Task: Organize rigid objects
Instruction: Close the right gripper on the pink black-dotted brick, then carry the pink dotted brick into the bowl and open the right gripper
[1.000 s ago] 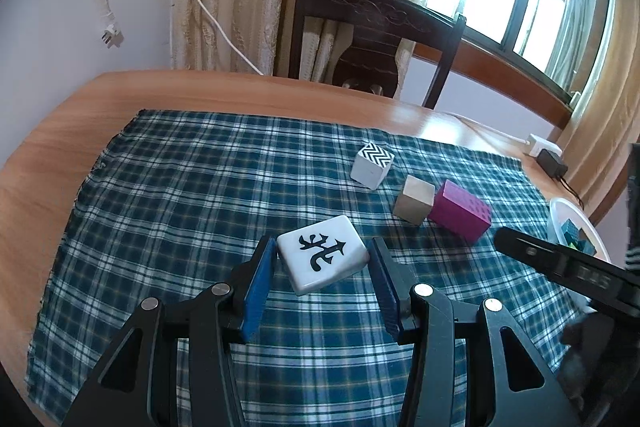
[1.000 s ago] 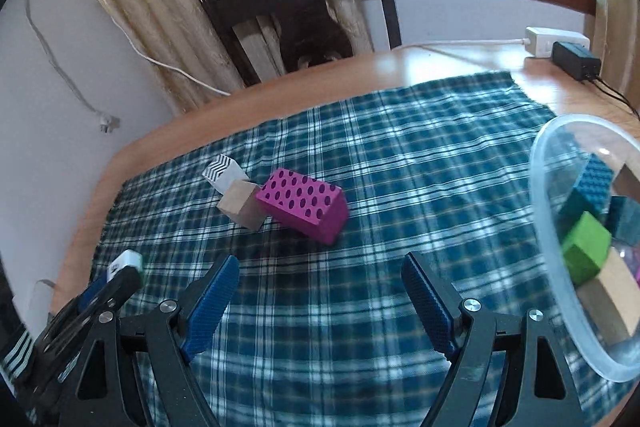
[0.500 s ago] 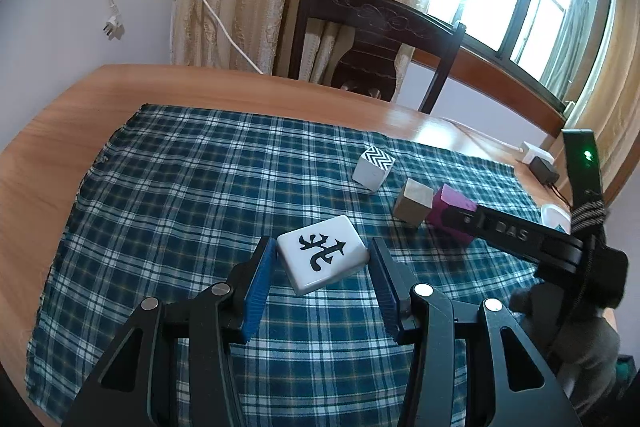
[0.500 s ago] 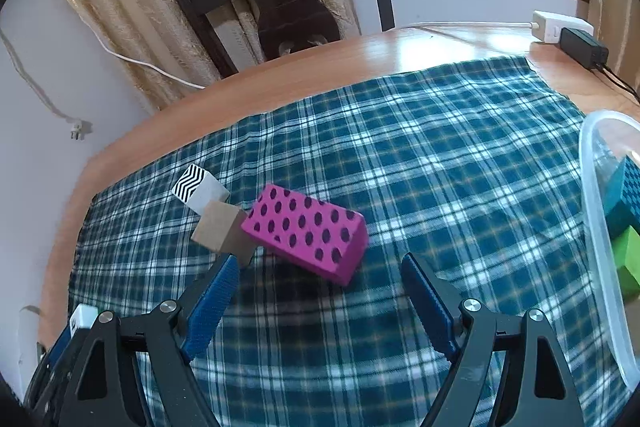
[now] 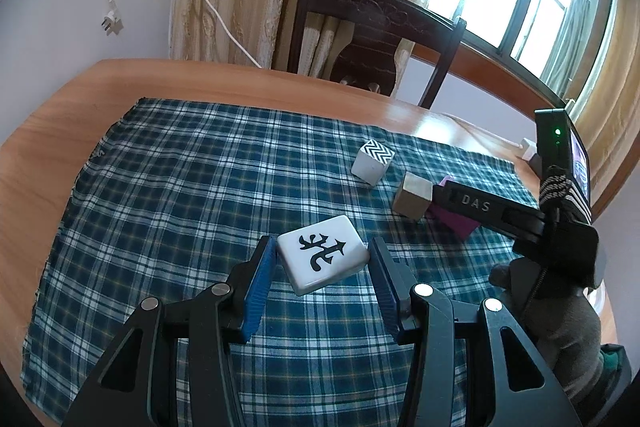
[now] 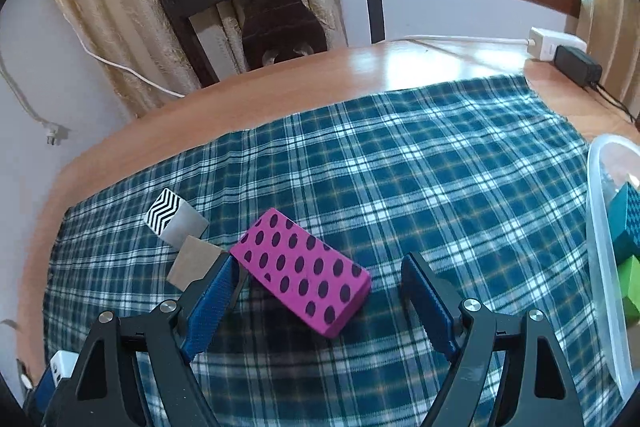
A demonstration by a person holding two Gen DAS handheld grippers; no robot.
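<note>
both jaws tell it: left gripper [image 5: 322, 261] is clamped on the white tile [image 5: 322, 254], held above the plaid cloth [image 5: 180, 187]; right gripper [image 6: 316, 293] stands wide around the pink dotted block [image 6: 300, 269] lying on the cloth, pads not touching it.

hidden and cut off
my right tongs [image 5: 448, 193] cover most of the magenta block [image 5: 454, 225]; the tub [image 6: 600, 227] runs off frame.
</note>
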